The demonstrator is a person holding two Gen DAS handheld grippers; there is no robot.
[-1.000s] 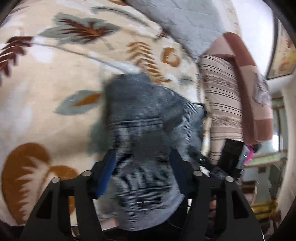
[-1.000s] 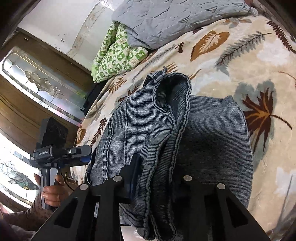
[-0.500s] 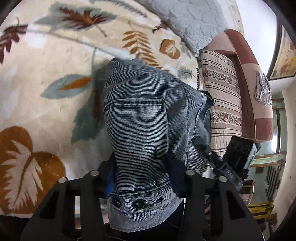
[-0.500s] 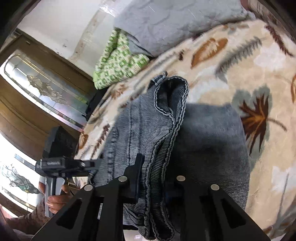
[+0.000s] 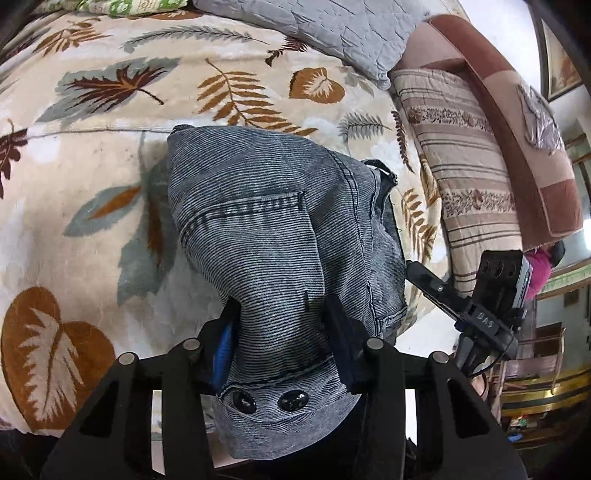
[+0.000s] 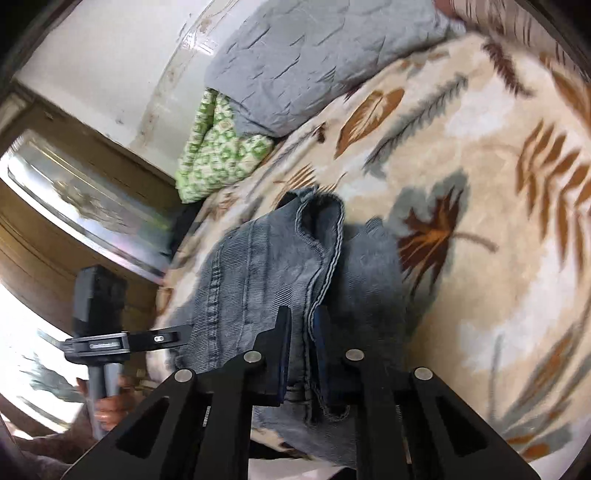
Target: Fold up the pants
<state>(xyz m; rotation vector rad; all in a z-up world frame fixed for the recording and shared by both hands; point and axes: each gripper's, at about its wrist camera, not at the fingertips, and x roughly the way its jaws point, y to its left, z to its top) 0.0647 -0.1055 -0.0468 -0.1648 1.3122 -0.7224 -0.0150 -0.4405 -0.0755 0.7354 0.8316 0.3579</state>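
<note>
Two grippers, one garment, one bed.

Item 1: pants (image 5: pixel 280 236), grey-blue denim, already doubled into a short thick bundle. It lies at the near edge of the leaf-patterned blanket (image 5: pixel 110 192), waistband end with its two dark buttons (image 5: pixel 271 400) hanging off toward the person. Judged placed there so both tools can reach the near end without leaning across the bed.

Item 2: left gripper (image 5: pixel 282 314). Fingers at a middling gap, clamped on the thick waistband end, with denim bulging out between them. The wide bite suits the several layers stacked there.

Item 3: right gripper (image 6: pixel 301 328). Fingers narrow, pinching the hemmed edges (image 6: pixel 325 266) that run along the top of the bundle. The thin grip fits the fewer layers at this seam, and likely keeps the leg edges aligned.

Item 4: grey quilted pillow (image 5: pixel 314 26) and green patterned cloth (image 6: pixel 218 147), far side of the bed, well apart from the pants; striped cushion (image 5: pixel 461 147) at far right.

Judgement: paired grips at one end suggest the bundle is to be lifted or drawn as a unit.
</note>
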